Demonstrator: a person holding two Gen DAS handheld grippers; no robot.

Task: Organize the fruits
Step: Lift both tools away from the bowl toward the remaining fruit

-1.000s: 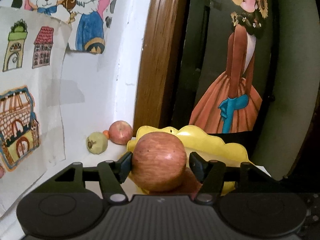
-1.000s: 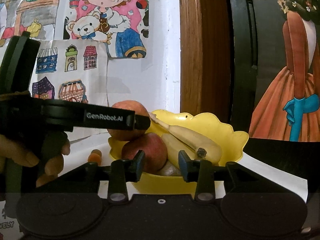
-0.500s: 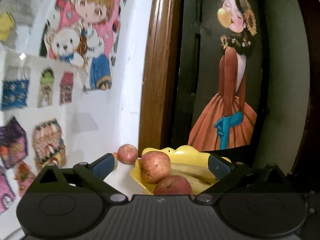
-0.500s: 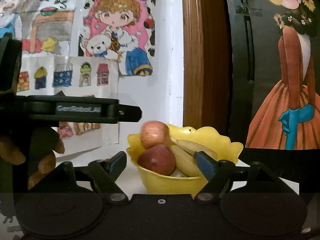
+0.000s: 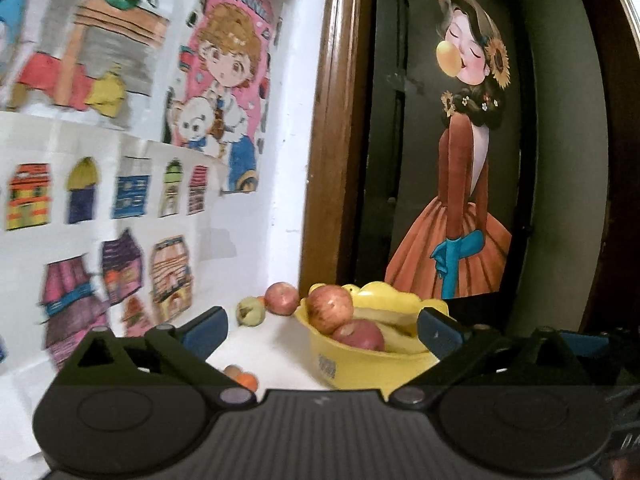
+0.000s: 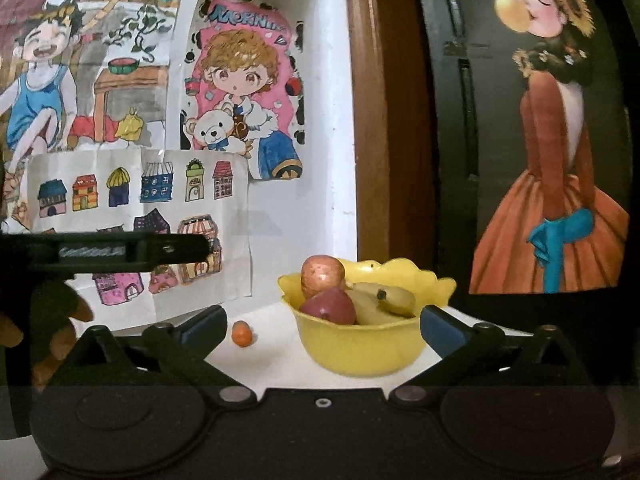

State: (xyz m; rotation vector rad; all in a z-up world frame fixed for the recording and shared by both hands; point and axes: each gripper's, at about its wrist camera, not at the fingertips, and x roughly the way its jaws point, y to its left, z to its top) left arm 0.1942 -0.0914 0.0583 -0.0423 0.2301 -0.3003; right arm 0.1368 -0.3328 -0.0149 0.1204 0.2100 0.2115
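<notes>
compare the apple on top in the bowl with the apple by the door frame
The top apple rests in the yellow bowl, piled on another apple; the far apple sits on the white surface outside it. The top one looks paler and yellowish-red, the far one pinker. Both are round and untouched by either tool.

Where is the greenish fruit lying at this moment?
In the left wrist view, the greenish fruit lies on the white surface near the wall, left of the yellow bowl, beside a red apple outside the bowl.

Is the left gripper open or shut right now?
Open. The left gripper has its blue fingers spread wide with nothing between them; the yellow bowl sits beyond.
</notes>
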